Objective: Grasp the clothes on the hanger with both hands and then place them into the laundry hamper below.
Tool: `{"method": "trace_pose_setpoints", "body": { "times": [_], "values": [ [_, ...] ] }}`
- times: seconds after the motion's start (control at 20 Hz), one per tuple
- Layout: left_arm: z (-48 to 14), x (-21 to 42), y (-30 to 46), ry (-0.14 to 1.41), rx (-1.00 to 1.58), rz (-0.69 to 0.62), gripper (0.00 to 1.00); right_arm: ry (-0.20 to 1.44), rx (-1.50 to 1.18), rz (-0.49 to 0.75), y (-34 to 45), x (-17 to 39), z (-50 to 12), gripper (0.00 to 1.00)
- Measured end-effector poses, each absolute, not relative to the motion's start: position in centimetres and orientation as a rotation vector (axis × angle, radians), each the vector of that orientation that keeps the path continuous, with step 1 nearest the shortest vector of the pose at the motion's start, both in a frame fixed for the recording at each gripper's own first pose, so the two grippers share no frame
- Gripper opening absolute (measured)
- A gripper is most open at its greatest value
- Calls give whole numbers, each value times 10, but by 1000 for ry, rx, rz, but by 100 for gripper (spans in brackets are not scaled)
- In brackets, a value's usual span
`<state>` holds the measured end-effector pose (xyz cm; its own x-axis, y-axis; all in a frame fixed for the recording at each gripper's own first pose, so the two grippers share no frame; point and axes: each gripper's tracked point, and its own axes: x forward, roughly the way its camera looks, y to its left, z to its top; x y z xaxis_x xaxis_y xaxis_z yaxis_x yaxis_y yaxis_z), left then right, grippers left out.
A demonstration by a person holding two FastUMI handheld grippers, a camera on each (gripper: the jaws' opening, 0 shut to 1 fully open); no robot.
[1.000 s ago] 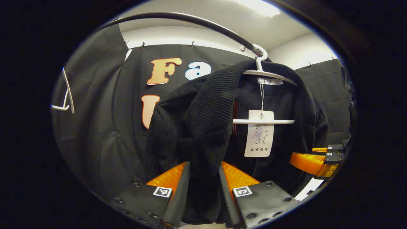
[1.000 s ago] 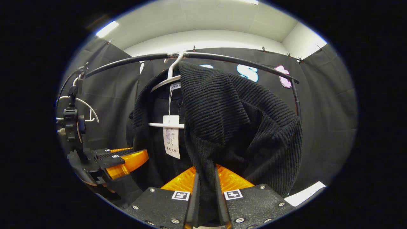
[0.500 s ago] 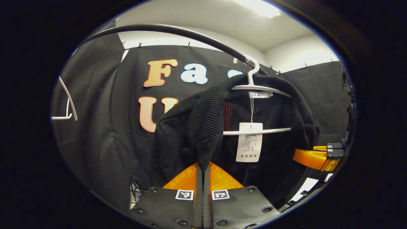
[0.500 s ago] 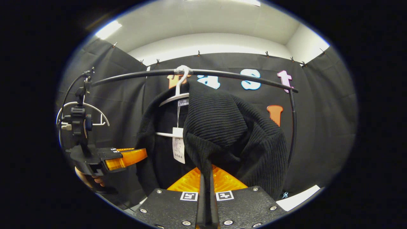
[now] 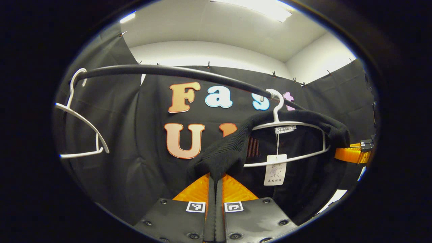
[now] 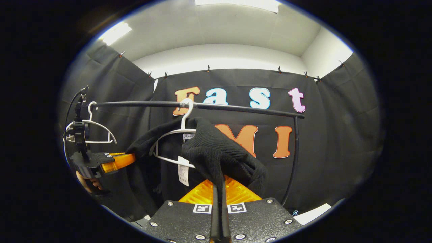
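A black ribbed knit garment (image 5: 233, 148) (image 6: 219, 155) hangs on a white hanger (image 5: 287, 125) (image 6: 175, 133) hooked over the black rail (image 5: 168, 71) (image 6: 236, 107). A white paper tag (image 5: 275, 169) (image 6: 182, 173) dangles from the collar. My left gripper (image 5: 215, 179) is shut on one front edge of the garment, stretched out towards me. In the right gripper view my right gripper (image 6: 220, 184) is shut on the opposite front edge. The left gripper (image 6: 111, 162) and the hand holding it also show at the left of the right gripper view; the right gripper (image 5: 352, 152) shows at the right of the left gripper view.
A second, bare white hanger (image 5: 81, 128) (image 6: 89, 131) hangs at the rail's other end. The rail's upright post (image 6: 295, 158) stands right of the garment. A white strip (image 6: 314, 213) (image 5: 332, 199) lies on the floor below.
The left gripper shut on the garment's edge, the right one narrowed onto its fold. Both pulled back from the rail, drawing the garment's front edges outward; the hanger tilted.
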<state>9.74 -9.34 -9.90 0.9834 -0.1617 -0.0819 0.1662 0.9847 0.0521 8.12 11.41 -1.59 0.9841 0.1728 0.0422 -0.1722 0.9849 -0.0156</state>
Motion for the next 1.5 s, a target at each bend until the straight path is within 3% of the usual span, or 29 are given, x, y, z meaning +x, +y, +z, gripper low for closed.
{"method": "trace_pose_setpoints", "body": {
  "times": [0.1,0.15,0.35,0.4,0.8,1.15,1.2,1.25,1.35,1.4,1.45,1.5],
  "values": [
    [-88,99,-86,58,67,-147,10,-46,-22,162,106,81,-6,3],
    [-82,101,-82,50,71,-134,4,-50,-30,153,100,83,0,0],
    [-60,113,-63,11,76,-83,7,-64,-47,107,75,90,22,8],
    [-54,118,-59,0,76,-65,7,-70,-50,93,69,93,28,1],
    [-35,148,-47,-23,155,24,10,-84,-63,13,8,127,46,0],
    [-43,171,-41,8,124,1,6,-29,-18,56,-5,159,18,0],
    [-47,176,-39,17,116,-5,6,-28,-13,66,-3,163,14,5],
    [-53,179,-34,25,122,0,6,-21,-5,81,0,168,11,0],
    [-60,183,-25,38,149,17,7,2,33,127,11,174,2,0],
    [-65,185,-23,49,138,14,7,3,45,141,12,176,1,5],
    [-72,187,-22,59,114,4,6,1,55,151,11,177,0,0],
    [-79,189,-22,71,88,-11,6,0,71,165,10,178,-2,5]
  ]
}}
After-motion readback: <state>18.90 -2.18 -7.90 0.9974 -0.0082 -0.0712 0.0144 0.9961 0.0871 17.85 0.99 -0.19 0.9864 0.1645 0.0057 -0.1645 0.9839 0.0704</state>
